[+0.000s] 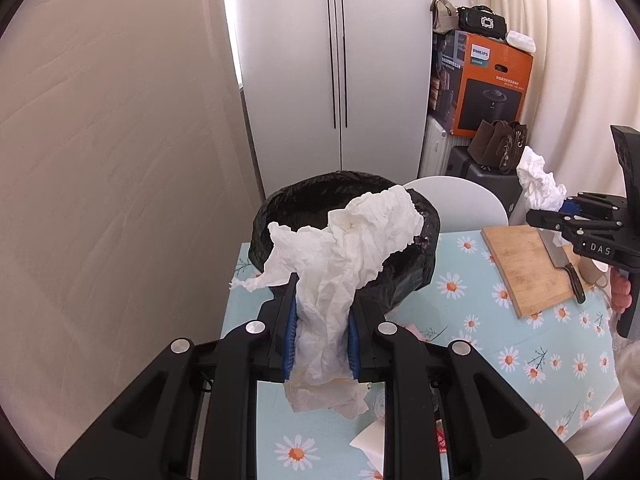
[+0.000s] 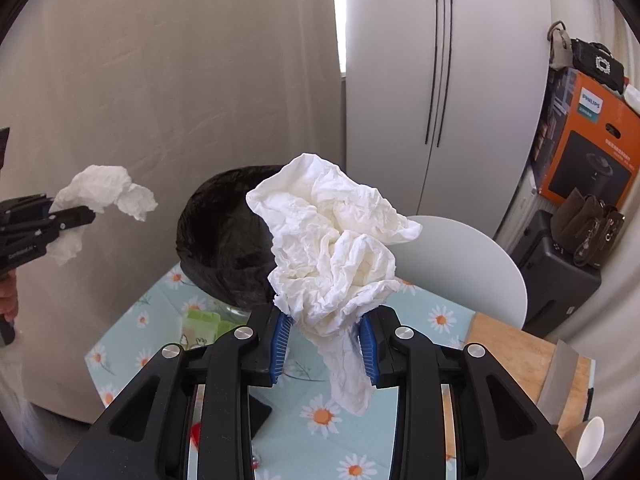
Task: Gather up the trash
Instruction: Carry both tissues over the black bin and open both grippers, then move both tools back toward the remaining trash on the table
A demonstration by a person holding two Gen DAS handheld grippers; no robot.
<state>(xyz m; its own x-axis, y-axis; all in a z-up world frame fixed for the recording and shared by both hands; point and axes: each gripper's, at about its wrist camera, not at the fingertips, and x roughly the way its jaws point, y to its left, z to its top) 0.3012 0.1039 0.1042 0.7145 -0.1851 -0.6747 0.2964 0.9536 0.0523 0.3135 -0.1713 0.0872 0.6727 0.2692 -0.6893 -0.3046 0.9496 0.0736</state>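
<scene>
A: Left gripper first. What sits between the pads?

B: A crumpled white tissue, pinched at its narrow middle by both blue pads. Jaws closed onto it, paper touching each side.

A: Orientation?

B: Long axis runs along the fingers. Upper part fans out wide past the tips, in front of the black-lined trash bin; a shorter tail hangs below the pads toward the daisy-print tablecloth.

A: And the right gripper?

B: It holds a second tissue wad. The paper lies against the right-hand pad; a gap shows beside the left-hand one, so the pinch is off-centre. From the left wrist view the same gripper shows in profile, jaws clamped on the wad.

A: Axis of that wad?

B: Also lengthwise with the fingers: bulky mass above the tips, thin twisted tail dropping between the pads. The bulk stands in front of the bin's right rim and a white chair back.

A: Other items logged?

B: Wooden cutting board with a cleaver lying on it, right of the bin. Orange Philips box stacked in the corner.
</scene>
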